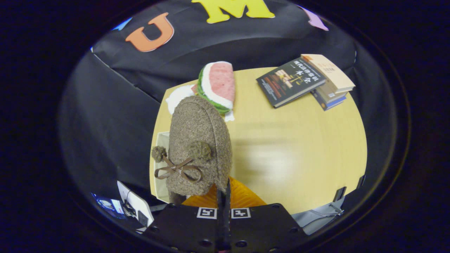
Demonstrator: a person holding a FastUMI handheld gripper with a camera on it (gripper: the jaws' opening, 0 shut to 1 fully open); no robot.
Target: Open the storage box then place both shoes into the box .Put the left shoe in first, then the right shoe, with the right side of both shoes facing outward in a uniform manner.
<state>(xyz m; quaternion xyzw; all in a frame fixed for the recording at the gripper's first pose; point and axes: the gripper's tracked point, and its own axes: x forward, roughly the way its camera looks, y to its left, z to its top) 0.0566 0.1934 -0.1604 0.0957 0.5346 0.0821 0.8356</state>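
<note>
A brown fuzzy shoe (pixel 198 140) with two pom-poms and a ribbon bow hangs above the left part of the yellow table (pixel 299 158), toe pointing away from me. My gripper (pixel 224 185) is shut on the shoe's rear right rim, which is pinched thin between the fingers. Behind and below the shoe, at the table's left edge, a pale box wall (pixel 159 165) shows; the shoe hides most of it, so I cannot tell whether it is open.
A watermelon-slice plush (pixel 218 86) and a white soft item (pixel 179 97) lie just beyond the shoe. A stack of books (pixel 306 80) sits at the far right. A small white device with cables (pixel 135 207) lies off the table, lower left.
</note>
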